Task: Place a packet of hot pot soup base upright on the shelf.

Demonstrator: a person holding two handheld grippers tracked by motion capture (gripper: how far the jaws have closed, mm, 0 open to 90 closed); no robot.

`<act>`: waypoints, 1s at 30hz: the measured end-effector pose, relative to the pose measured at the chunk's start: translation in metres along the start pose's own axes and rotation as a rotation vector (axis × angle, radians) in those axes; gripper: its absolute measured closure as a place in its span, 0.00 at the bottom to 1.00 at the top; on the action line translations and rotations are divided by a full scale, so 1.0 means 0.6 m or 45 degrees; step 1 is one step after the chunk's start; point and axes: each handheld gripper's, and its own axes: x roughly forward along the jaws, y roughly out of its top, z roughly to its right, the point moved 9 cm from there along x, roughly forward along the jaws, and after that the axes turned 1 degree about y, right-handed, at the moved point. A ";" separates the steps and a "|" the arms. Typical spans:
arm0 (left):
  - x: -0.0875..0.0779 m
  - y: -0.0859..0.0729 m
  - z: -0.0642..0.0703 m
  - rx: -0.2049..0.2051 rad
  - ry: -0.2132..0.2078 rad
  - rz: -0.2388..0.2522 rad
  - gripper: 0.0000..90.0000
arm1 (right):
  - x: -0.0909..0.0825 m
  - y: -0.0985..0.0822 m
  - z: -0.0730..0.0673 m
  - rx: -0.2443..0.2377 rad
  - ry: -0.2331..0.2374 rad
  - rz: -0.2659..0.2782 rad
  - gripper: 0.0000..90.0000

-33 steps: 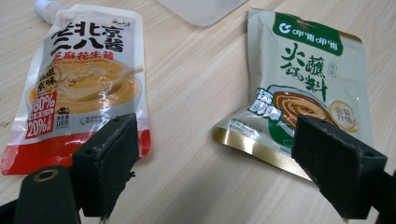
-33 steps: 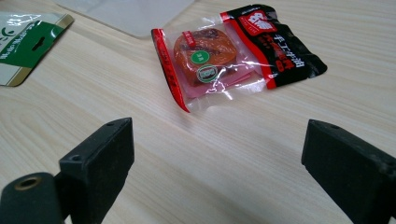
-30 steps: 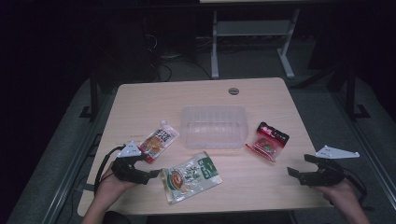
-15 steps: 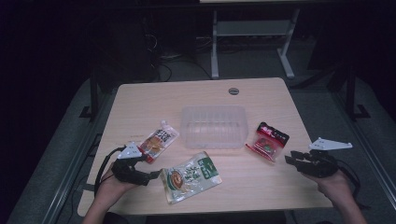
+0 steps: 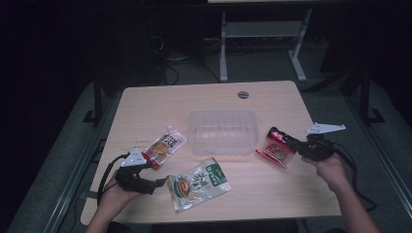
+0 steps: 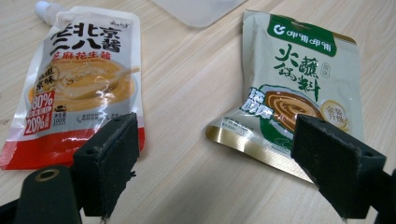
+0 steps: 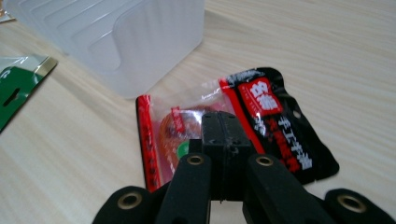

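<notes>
Red-and-black snack packet (image 7: 261, 126) lies flat on the desk (image 5: 272, 199), at the right of the high view, just beside the lower right corner of the clear plastic container (image 5: 222, 131). In the right gripper view it sits in the middle of the frame, its clear red-edged half toward the left and its black half with white lettering toward the right; the near edge is hidden behind the jaws, so whether they touch it cannot be told. The right gripper (image 7: 219, 135) has just been closing and its two black jaws now stand pressed together, nothing visible between them, tips over the packet.

In that view the container fills the upper left and is cut off by the frame's top edge; a green pouch corner shows at the far left edge.

The left gripper (image 6: 224, 163) stands wide, nothing between its pads, at the lower left of the desk. Ahead of it lie a red-and-white spouted sauce pouch (image 6: 79, 88) at the left, its lower corner behind the left jaw, and a green-and-white sauce pouch (image 6: 299, 79) at the right, its lower right part hidden by the right jaw.
</notes>
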 end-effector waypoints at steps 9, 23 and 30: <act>0.004 -0.004 -0.005 -0.015 -0.013 -0.004 0.17 | 0.045 0.015 0.015 -0.031 0.020 -0.064 1.00; 0.007 -0.008 -0.002 -0.021 -0.021 -0.016 0.17 | 0.086 -0.012 0.023 -0.076 0.008 -0.180 1.00; 0.008 -0.007 0.001 -0.013 -0.027 -0.017 0.17 | 0.082 -0.017 0.015 -0.098 0.024 -0.202 1.00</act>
